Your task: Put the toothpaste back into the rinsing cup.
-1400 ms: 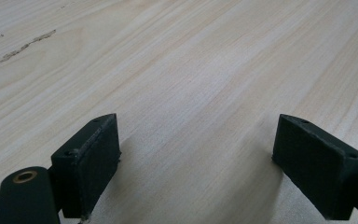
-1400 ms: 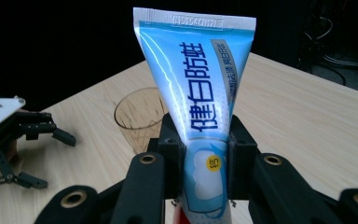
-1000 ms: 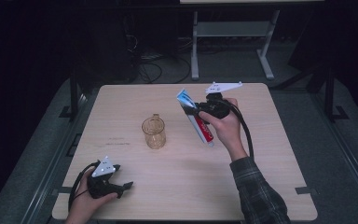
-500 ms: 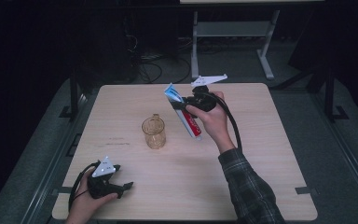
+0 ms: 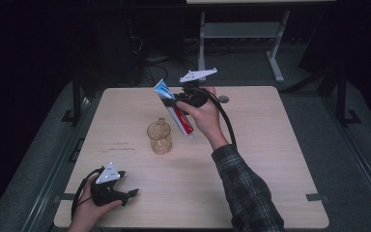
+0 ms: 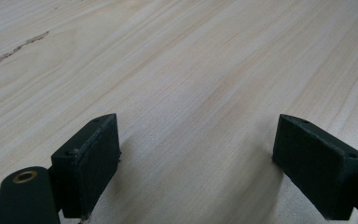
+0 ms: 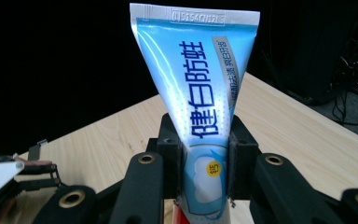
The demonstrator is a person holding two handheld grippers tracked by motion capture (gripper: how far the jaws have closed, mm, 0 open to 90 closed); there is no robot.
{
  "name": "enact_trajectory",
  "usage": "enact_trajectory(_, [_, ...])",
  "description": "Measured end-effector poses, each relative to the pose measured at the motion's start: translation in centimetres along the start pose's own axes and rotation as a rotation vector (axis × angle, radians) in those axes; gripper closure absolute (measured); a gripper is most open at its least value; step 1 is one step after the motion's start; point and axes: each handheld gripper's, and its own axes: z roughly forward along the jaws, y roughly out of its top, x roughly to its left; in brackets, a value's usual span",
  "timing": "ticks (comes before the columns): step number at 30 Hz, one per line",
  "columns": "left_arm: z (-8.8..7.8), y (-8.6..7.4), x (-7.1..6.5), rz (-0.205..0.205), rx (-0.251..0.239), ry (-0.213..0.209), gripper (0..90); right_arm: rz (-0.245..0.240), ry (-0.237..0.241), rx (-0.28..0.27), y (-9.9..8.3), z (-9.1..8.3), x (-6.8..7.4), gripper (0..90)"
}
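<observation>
A blue, white and red toothpaste tube (image 5: 175,108) hangs in the air over the table, red cap end down and to the right, crimped blue end up and to the left. My right gripper (image 5: 179,100) is shut on its middle; in the right gripper view the pads squeeze the toothpaste tube (image 7: 200,93) from both sides. Just left of and below the tube, an amber glass mug (image 5: 159,137) stands upright on the table. My left gripper (image 5: 131,194) lies at the front left corner, held by a hand, open; its jaws stand wide over bare wood with nothing between them.
The light wooden table (image 5: 270,145) has dark floor around it. A white desk frame (image 5: 236,29) and cables lie on the floor behind. Faint scuff marks (image 5: 121,146) show left of the mug.
My right gripper has carried the toothpaste tube leftward, nearer the mug, and slightly up. The left gripper has stayed where it was.
</observation>
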Motion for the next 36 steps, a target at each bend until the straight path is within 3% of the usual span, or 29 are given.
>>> enact_trajectory(20, [0.0,0.0,-0.1,0.004,0.0,-0.006,13.8,-0.052,0.015,0.004,4.0,3.3,1.6,71.0])
enact_trajectory(36, [0.0,0.0,-0.1,0.004,-0.002,-0.007,13.9,-0.057,0.027,0.022,4.0,5.1,2.0,70.5])
